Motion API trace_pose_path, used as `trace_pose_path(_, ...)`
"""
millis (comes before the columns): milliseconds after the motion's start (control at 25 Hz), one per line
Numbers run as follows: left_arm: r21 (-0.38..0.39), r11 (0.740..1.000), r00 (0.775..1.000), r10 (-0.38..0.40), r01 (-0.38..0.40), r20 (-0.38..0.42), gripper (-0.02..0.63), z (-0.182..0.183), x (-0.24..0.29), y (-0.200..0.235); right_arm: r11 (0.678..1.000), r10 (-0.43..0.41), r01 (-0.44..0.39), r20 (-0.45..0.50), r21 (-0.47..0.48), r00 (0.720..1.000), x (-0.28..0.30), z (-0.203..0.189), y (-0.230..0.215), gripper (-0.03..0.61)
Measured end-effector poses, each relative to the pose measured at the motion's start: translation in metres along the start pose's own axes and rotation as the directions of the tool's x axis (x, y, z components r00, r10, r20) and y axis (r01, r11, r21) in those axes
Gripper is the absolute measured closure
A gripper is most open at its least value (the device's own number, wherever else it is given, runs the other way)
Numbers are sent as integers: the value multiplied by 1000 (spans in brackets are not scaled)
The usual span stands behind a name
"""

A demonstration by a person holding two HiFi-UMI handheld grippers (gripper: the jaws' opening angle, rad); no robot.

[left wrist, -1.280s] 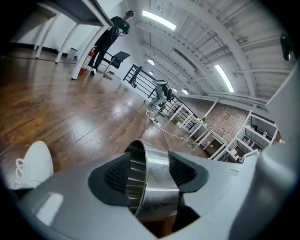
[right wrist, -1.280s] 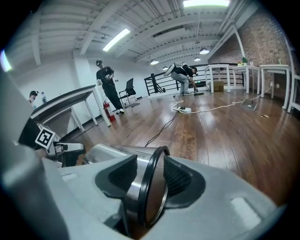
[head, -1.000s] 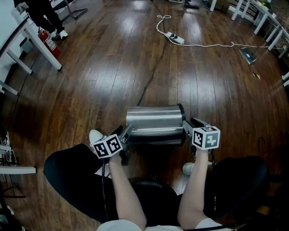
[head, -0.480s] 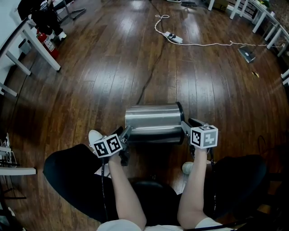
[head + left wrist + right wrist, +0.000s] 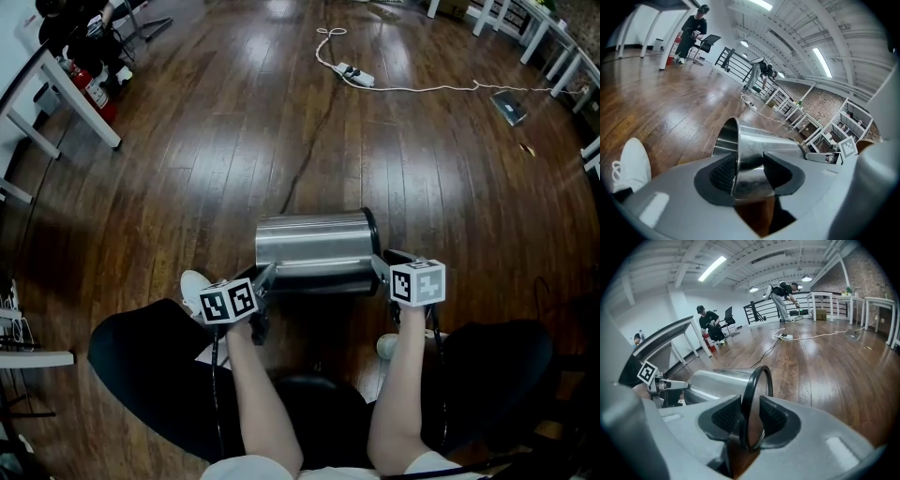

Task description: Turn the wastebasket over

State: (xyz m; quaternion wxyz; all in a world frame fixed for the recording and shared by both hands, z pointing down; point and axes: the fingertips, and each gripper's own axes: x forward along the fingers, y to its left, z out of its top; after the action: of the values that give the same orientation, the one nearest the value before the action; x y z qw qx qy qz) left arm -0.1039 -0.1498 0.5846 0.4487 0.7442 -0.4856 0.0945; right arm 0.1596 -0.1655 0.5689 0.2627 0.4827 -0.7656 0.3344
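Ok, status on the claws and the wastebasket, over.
Left claw on wastebasket steel rim, right claw on its black ring, both just closed down. Wastebasket lying sideways on floor. Nothing blocking.

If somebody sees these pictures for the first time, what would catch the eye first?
The shiny steel wastebasket lying on its side on the wooden floor, in the middle of the head view. The left tongs and right tongs have just been closing on its two ends, a rim between each pair.
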Motion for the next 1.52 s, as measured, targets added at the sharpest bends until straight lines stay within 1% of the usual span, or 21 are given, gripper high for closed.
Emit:
trace_pose_path(80, 25, 1000, 1000, -3, 3, 2, 422, 2, -1, -2, 999, 3, -3, 17, 33, 1000, 1, 1, 0, 512)
trace_pose_path(240, 122, 992, 999, -39, 42, -30, 454, 10, -6, -20, 995, -34, 35, -12, 89, 999, -4, -2, -9, 518)
trace_pose_path(320, 188, 981, 999, -52, 53, -11, 468, 23, -11, -35, 992, -16, 16, -1, 125, 1000, -6, -3, -12, 517)
trace_pose_path(440, 302, 952, 997, -65, 52, 34, 483, 49, -24, -60, 976, 53, -62, 49, 207, 997, 0, -10, -15, 515)
trace_pose_path(560, 425, 904, 997, -64, 38, 46, 496, 67, -35, -87, 946, 125, -149, 101, 286, 987, 10, -22, -11, 512)
trace_pose_path(600, 476, 879, 998, -57, 33, 37, 497, 69, -37, -96, 937, 136, -165, 115, 309, 984, 14, -28, -12, 511)
trace_pose_path(680, 582, 812, 999, -52, 40, 4, 497, 68, -34, -120, 921, 143, -177, 121, 346, 982, 25, -42, -16, 509)
trace_pose_path(760, 662, 746, 996, -76, 81, -37, 506, 60, -26, -147, 902, 147, -180, 113, 393, 983, 38, -63, -22, 508)
trace_pose_path(840, 690, 706, 987, -138, 159, -86, 520, 44, -12, -175, 862, 125, -178, 142, 475, 982, 50, -87, -32, 508)
trace_pose_path(920, 694, 671, 965, -209, 260, -159, 535, 21, 4, -203, 800, 62, -160, 185, 578, 981, 56, -112, -46, 512)
trace_pose_path(960, 705, 644, 954, -220, 297, -201, 538, 8, 11, -214, 774, 34, -144, 186, 616, 982, 58, -124, -52, 516)
trace_pose_path(1000, 721, 612, 946, -216, 325, -243, 540, -6, 17, -223, 765, 15, -118, 166, 634, 986, 59, -136, -56, 519)
trace_pose_path(1040, 736, 579, 936, -205, 351, -286, 540, -22, 21, -231, 777, -2, -75, 122, 625, 993, 59, -148, -58, 520)
trace_pose_path(1120, 752, 518, 911, -178, 407, -371, 541, -54, 27, -242, 846, -63, 56, -6, 530, 998, 53, -168, -64, 465)
trace_pose_path(1160, 758, 489, 899, -162, 431, -406, 541, -70, 29, -246, 875, -109, 121, -52, 470, 993, 46, -173, -69, 460)
trace_pose_path(1240, 779, 425, 882, -124, 461, -455, 541, -99, 32, -254, 888, -186, 193, -58, 418, 981, 27, -168, -79, 453)
trace_pose_path(1320, 814, 341, 876, -75, 471, -476, 540, -125, 34, -259, 871, -236, 204, 14, 447, 972, 3, -150, -85, 453)
trace_pose_path(1400, 867, 226, 891, -14, 445, -454, 510, -149, 39, -260, 849, -283, 193, 114, 491, 952, -20, -130, -85, 453)
trace_pose_path(1440, 898, 159, 909, 10, 410, -417, 505, -157, 42, -259, 843, -307, 191, 160, 502, 938, -32, -120, -83, 453)
trace_pose_path(1480, 924, 107, 929, 9, 366, -369, 498, -160, 43, -260, 845, -335, 202, 194, 496, 922, -44, -113, -81, 453)
trace_pose_path(1520, 941, 93, 945, -27, 326, -325, 487, -158, 43, -262, 852, -366, 233, 217, 468, 905, -57, -106, -78, 453)
